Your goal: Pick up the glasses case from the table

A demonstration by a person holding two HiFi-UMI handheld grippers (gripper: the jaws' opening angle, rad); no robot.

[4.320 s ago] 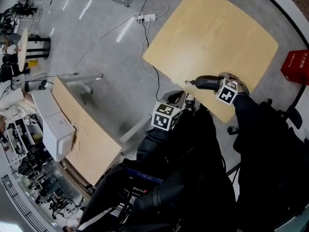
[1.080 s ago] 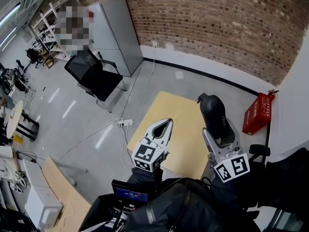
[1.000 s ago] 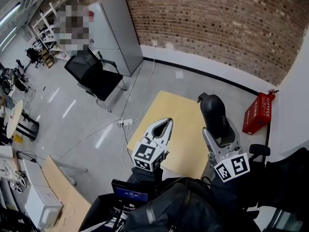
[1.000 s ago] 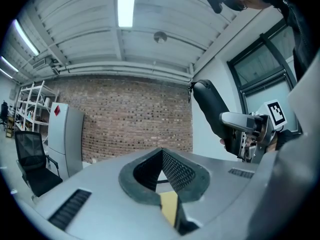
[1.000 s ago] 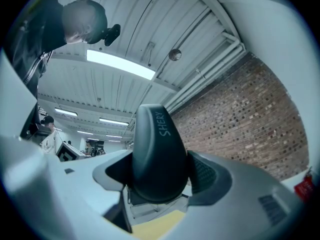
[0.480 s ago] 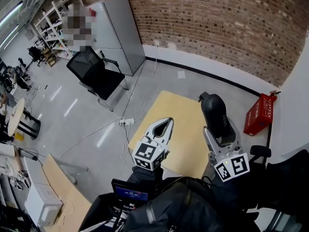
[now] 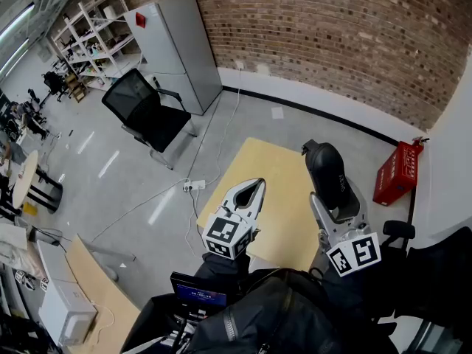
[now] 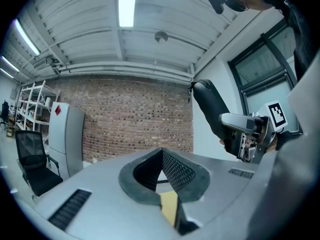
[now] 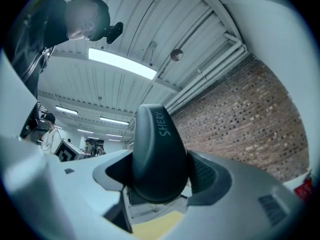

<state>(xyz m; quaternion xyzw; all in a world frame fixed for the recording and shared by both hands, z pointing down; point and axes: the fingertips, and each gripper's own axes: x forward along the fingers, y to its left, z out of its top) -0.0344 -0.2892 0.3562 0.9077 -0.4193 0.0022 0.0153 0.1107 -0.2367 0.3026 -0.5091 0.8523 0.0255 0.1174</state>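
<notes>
Raised off table (image 7: 276, 179): smooth, rounded glasses case (image 7: 327, 174).

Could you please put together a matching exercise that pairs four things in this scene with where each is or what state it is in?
Things:
1. dark oval glasses case
2. left gripper
3. red crate
4. black office chair

Places or states:
A. on the floor next to the tall grey cabinet
B. jaws together, nothing between them
C. clamped in the right gripper, held above the light wooden table
D. on the floor to the right of the table, near the wall

Pairs: 1-C, 2-B, 3-D, 4-A
</notes>
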